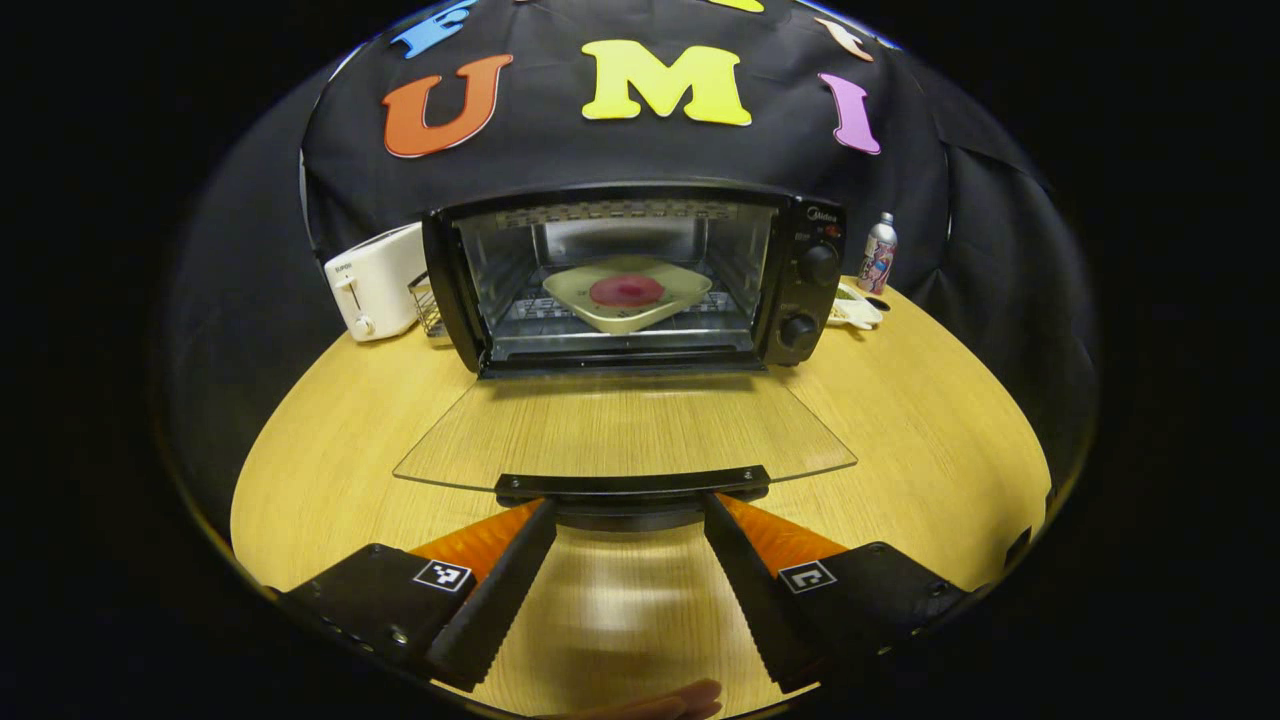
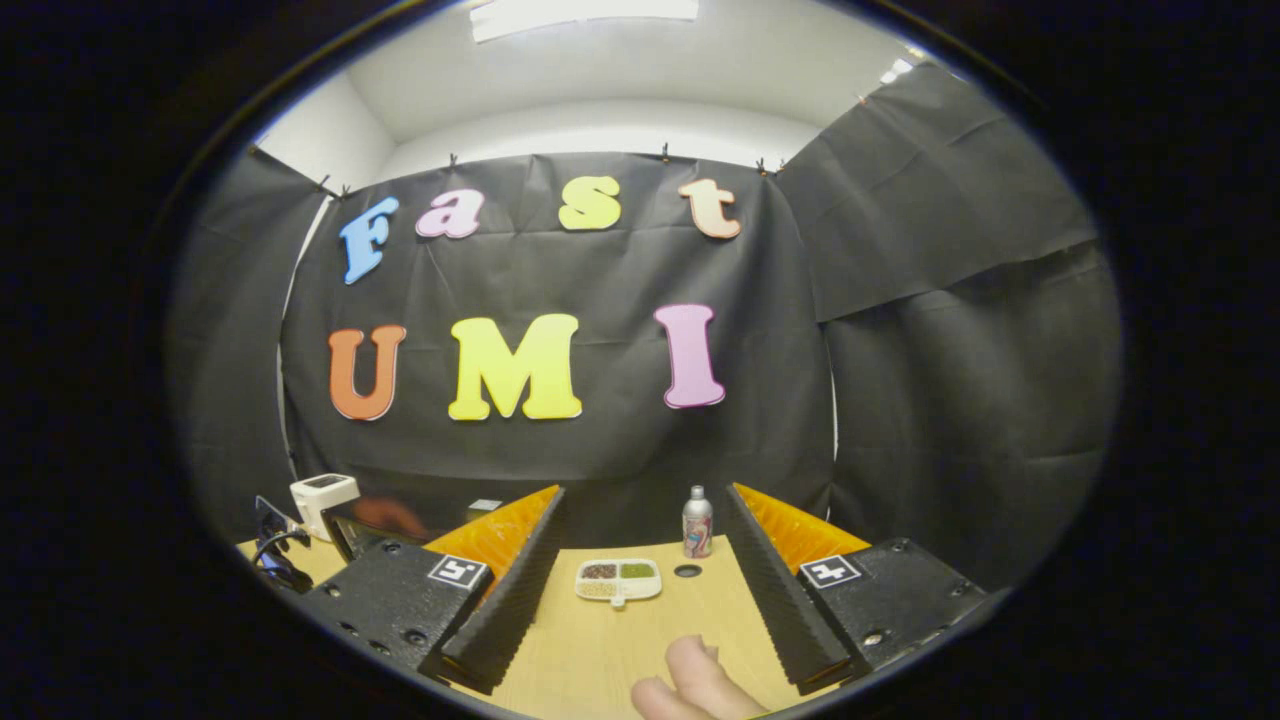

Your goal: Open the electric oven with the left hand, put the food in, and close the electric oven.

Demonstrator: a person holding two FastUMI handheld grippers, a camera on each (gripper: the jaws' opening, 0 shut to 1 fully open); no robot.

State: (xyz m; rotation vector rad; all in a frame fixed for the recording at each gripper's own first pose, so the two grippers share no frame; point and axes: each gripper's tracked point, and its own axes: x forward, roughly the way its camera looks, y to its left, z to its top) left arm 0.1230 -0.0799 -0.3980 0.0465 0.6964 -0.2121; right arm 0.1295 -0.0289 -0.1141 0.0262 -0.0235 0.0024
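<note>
- In the left gripper view, a white toaster [image 1: 375,283] is seen on the wooden counter [image 1: 920,400] at about 10 o'clock, just beside the oven's left wall, with a small wire basket [image 1: 428,305] between the two.
- The electric oven [image 1: 635,278] is placed at the 12 o'clock position: a black box with a shiny metal cavity and two round knobs stacked on its right panel.
- Its glass door [image 1: 620,432] is folded fully down, lying flat towards the camera, with the black handle [image 1: 632,484] along its near edge.
- Inside, a pale squarish plate [image 1: 628,295] carrying a round red piece of food [image 1: 627,291] is set on the rack.
- The left gripper [image 1: 630,515] is spread wide, its fingertips at either end of the handle; no clamping is seen.
- At 2 o'clock a slim can [image 1: 878,253] stands upright behind a divided snack tray [image 1: 855,307].
- In the right gripper view, the right gripper [image 2: 645,560] is held apart and empty, the tray and can framed between its fingers, with a fingertip [image 2: 700,680] at 6 o'clock.
</note>
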